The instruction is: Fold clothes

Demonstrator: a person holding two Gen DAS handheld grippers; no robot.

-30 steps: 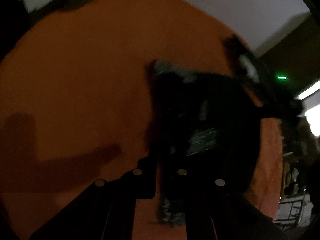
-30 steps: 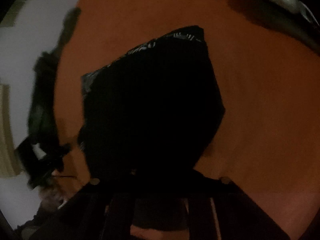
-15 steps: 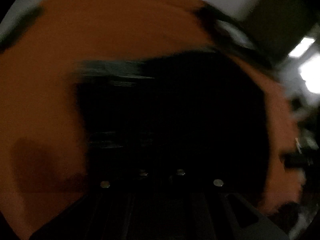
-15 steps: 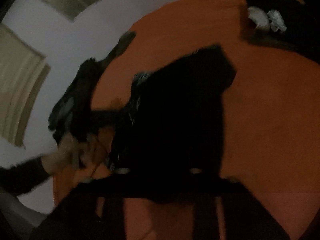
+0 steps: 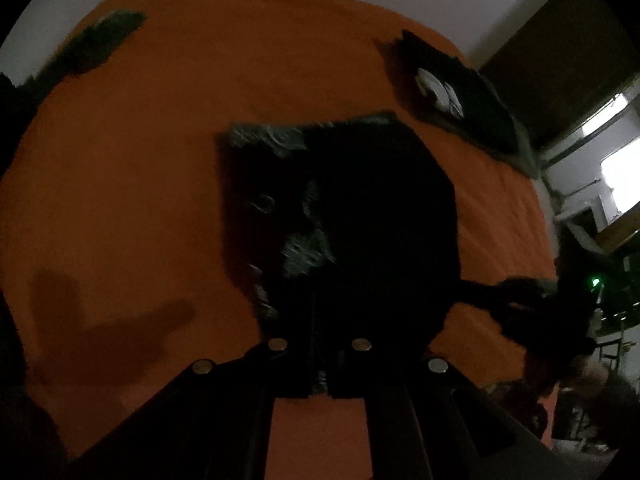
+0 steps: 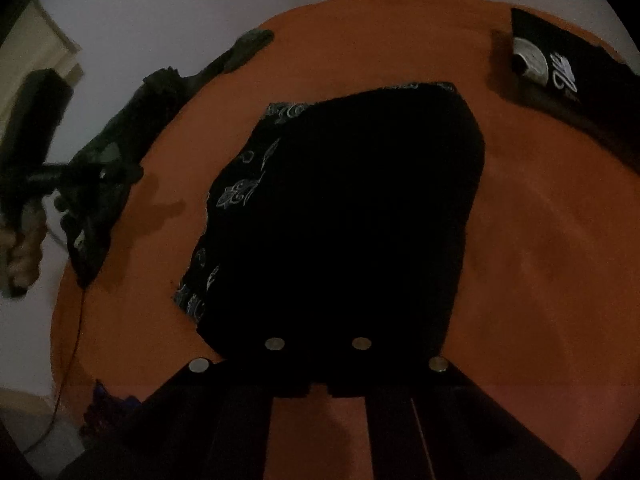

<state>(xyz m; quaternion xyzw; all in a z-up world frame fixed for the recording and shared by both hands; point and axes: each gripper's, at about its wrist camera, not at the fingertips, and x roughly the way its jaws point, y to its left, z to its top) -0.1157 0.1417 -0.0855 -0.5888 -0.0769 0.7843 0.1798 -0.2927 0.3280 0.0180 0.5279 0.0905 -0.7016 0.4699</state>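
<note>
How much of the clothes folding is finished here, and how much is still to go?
One folded black garment with a white print lies at the far edge of the orange cloth. The black patterned garment in the middle looks partly folded, both grippers' jaws shut at its near edge. A dark pile waits.

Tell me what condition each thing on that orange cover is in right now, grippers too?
Patterned garment: lying partly folded, its light print showing along one edge.
Black shirt: folded, lying at the far corner with its logo up.
Dark clothes: crumpled, unfolded, at the cover's edge.
Orange cover: spread out, lightly wrinkled.
Left gripper: shut on the patterned garment's near edge.
Right gripper: shut; grip on the cloth unclear.
</note>
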